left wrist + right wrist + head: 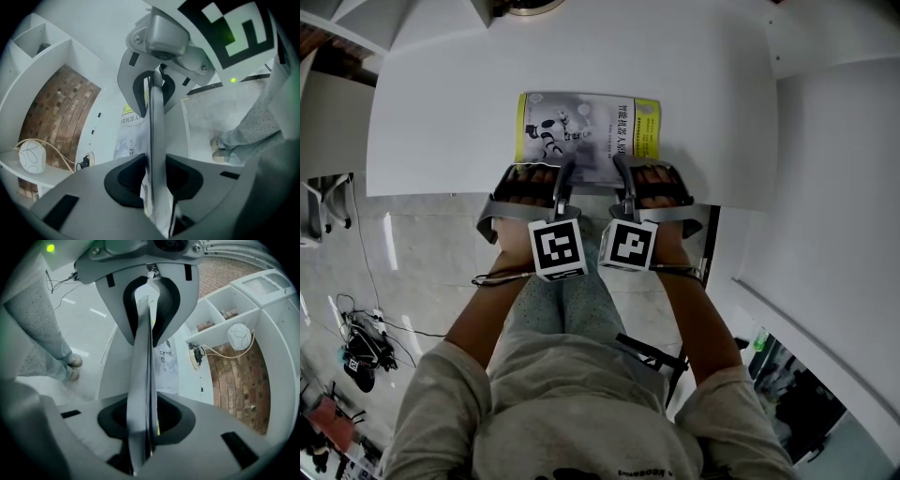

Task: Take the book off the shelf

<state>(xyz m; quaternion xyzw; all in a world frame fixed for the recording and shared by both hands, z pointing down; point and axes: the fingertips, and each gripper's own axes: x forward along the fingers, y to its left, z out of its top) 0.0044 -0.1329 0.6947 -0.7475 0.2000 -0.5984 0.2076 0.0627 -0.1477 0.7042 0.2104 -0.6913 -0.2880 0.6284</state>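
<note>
Book (pixel 581 127) lying flat, cover up, at the near edge of the white table (pixel 441 112), left gripper (pixel 539 183) and right gripper (pixel 652 183) side by side, each clamped on the book's near edge.

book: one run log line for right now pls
book: flat on white surface | left gripper: shut on book's near edge | right gripper: shut on same edge

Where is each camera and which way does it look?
Head view: on the head, looking down at book on table; arms, left gripper, right gripper show.
Left gripper view: on left gripper, looking along jaws clamping book; legs show.
Right gripper view: on right gripper, likewise; legs show too.
All share the book.
</note>
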